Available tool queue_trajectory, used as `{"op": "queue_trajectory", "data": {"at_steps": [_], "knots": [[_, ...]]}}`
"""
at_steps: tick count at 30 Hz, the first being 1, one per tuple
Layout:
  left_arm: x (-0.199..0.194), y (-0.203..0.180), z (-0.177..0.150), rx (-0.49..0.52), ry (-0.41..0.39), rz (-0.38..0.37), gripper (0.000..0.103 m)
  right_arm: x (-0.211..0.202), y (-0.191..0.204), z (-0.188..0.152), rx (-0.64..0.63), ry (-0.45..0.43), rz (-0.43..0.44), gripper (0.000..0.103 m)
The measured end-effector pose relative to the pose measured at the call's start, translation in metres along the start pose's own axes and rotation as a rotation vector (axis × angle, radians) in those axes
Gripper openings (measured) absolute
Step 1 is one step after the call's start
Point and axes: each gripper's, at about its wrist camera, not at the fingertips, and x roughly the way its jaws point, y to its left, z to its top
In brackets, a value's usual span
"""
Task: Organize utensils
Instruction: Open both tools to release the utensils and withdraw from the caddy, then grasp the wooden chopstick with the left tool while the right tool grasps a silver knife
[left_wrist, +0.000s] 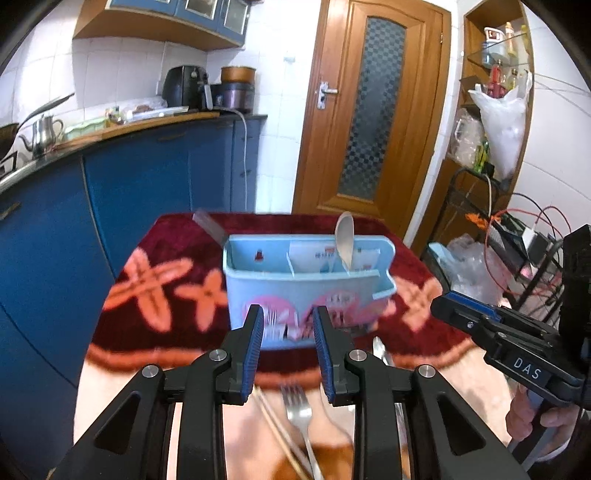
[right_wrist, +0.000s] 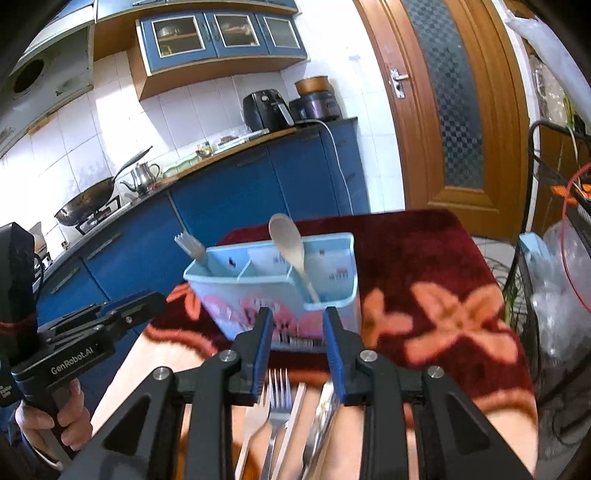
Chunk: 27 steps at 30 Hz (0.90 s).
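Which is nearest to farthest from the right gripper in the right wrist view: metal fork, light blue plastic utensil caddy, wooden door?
1. Metal fork, just below the right gripper.
2. Light blue plastic utensil caddy, directly ahead on the table.
3. Wooden door, far back, upper right.

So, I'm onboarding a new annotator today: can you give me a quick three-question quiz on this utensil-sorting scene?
1. True or false: the wooden spoon already stands in the blue caddy.
2. Multiple choice: what lies on the table nearest the right gripper? A) a wok B) a metal fork among other cutlery C) a kettle
3. Fill in: the left gripper holds ____ between its open pads.

Key: 1 true; 2 B; 3 nothing.
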Motion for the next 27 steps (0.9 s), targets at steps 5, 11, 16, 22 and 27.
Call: {"op": "queue_trajectory", "data": {"at_steps": [5,11,16,22,27], "knots": [[-0.003,0.002,-0.02,-0.006,0.07,0.028,0.037,-0.011,0.002,-0.019,0.006,0.033,-0.008,0.031],[0.003,0.007,-0.044,-0.021,0.131,0.039,0.037,-0.014,0.001,-0.044,0.019,0.085,-0.008,0.033],[0.015,0.01,-0.062,-0.032,0.186,0.042,0.037,-0.005,-0.006,-0.064,0.021,0.142,-0.011,0.035],[0.036,0.012,-0.076,-0.043,0.259,0.054,0.037,0.012,-0.015,-0.077,0.034,0.212,-0.042,0.036],[0.048,0.016,-0.084,-0.049,0.305,0.072,0.037,0.018,-0.018,-0.081,0.038,0.233,-0.048,0.036]]}}
